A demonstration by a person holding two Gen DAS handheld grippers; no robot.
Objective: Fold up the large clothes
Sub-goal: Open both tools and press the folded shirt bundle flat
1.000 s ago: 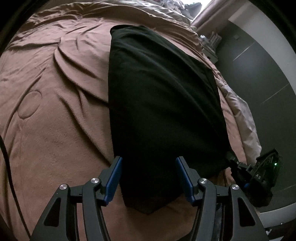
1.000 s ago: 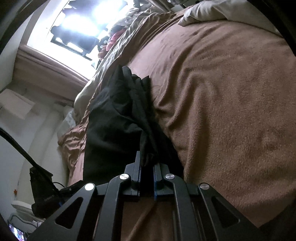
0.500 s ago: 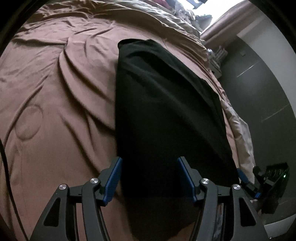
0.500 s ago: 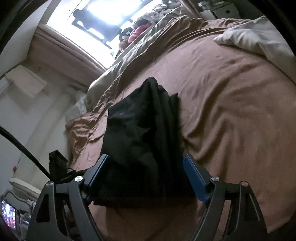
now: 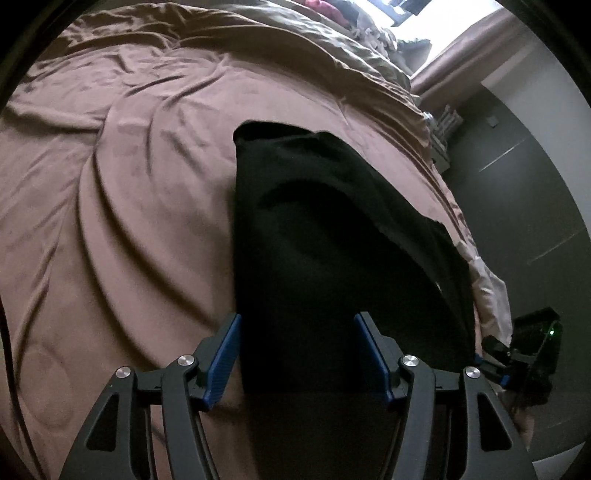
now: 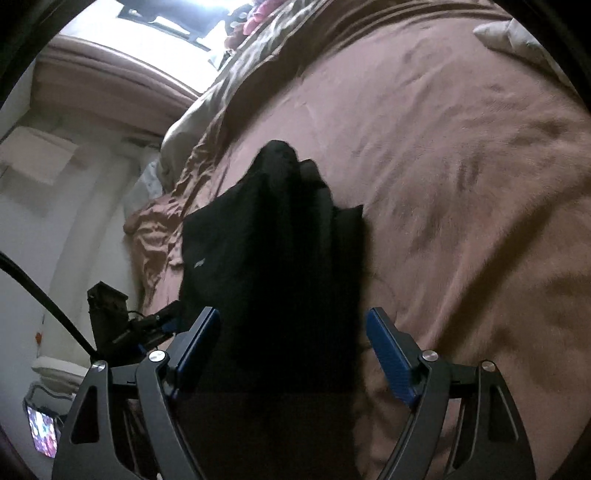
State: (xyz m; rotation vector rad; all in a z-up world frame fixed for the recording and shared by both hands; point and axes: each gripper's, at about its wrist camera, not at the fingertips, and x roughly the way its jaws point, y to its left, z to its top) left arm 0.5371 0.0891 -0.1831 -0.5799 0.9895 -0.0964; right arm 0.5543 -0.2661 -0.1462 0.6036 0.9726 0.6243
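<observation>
A black garment lies folded lengthwise in a long strip on the brown blanket. It also shows in the right wrist view, with bunched folds at its far end. My left gripper is open, its blue pads on either side of the strip's near end, holding nothing. My right gripper is open over the same near end, empty. The right gripper's body shows at the right edge of the left wrist view, and the left gripper's body at the left of the right wrist view.
The brown blanket covers the whole bed, creased. A beige duvet and loose clothes lie at the far end under a bright window. A dark wall runs along the bed's side. A pale pillow lies at the far right.
My right gripper opened and let go of the black garment, then drew back. Both grippers have pulled back and up from the garment, which now lies flat on the blanket.
</observation>
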